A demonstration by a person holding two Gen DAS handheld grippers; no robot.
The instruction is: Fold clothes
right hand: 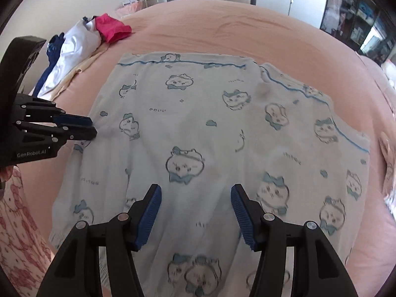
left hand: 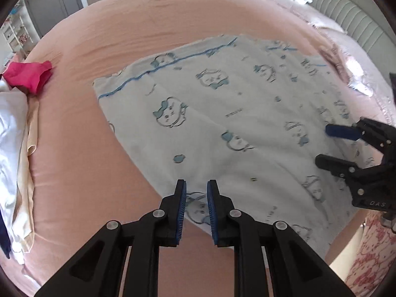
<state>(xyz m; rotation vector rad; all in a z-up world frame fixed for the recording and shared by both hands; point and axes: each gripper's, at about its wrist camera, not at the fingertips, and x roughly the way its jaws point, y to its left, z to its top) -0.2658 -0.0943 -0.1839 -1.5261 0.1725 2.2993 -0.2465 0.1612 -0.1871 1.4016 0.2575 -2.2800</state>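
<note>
A white garment printed with blue cartoon faces and edged in blue lies spread flat on the pink bed; it fills the middle of the right wrist view. My left gripper is open with a narrow gap, low over the garment's near edge, nothing between its pads. It shows at the left of the right wrist view. My right gripper is wide open and empty above the garment's near part. It also shows at the right of the left wrist view.
A pile of other clothes lies at the bed's side: a magenta piece, a white one and a cream one; the pile shows in the right wrist view too. Pillows and a headboard stand at the far right. Pink sheet surrounds the garment.
</note>
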